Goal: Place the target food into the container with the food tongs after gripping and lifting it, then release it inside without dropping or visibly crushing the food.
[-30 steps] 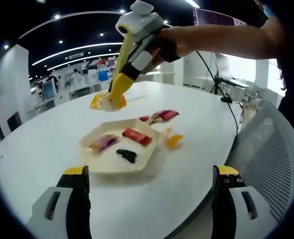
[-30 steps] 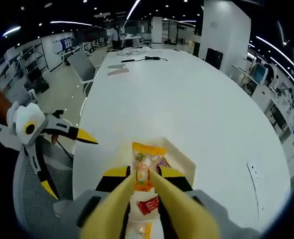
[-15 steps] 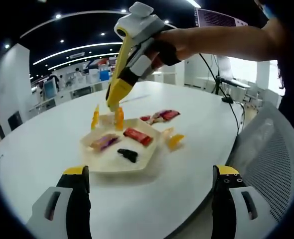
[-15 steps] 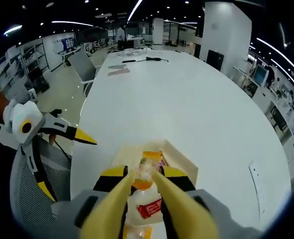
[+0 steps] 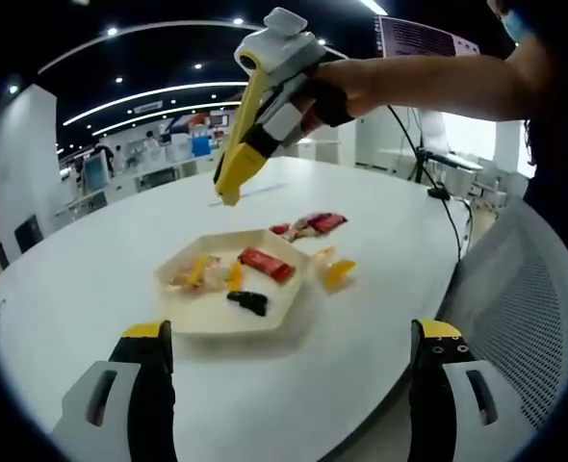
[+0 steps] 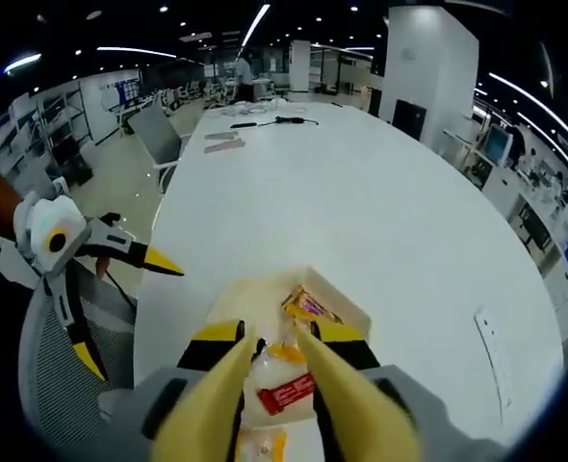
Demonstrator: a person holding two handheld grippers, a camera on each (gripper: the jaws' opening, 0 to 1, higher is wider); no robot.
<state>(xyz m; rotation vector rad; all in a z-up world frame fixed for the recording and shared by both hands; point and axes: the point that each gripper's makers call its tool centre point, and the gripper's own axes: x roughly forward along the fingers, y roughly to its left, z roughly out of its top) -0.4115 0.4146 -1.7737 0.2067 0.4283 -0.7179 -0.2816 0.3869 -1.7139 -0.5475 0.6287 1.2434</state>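
Observation:
A white hexagonal tray (image 5: 265, 325) sits on the round white table (image 5: 91, 269). In it lie an orange packet (image 5: 232, 275), a purple-and-yellow packet (image 5: 192, 273), a red packet (image 5: 265, 262) and a black piece (image 5: 247, 301). My right gripper, carrying yellow food tongs (image 5: 228, 196), hangs above and behind the tray in a person's hand. In the right gripper view the tongs (image 6: 276, 339) stand slightly apart, holding nothing, over the orange packet (image 6: 289, 352) and the tray (image 6: 255, 289). My left gripper (image 5: 293, 331) is open wide near the table's front edge.
Red packets (image 5: 309, 224) and orange packets (image 5: 335, 271) lie on the table beside the tray. A grey mesh chair (image 5: 525, 298) stands at the right. The left gripper (image 6: 120, 289) shows open at the left of the right gripper view, over a chair (image 6: 48, 404).
The orange packet has left the tongs and now lies in the tray. The right gripper has lifted away from the tray. The left gripper has not moved.

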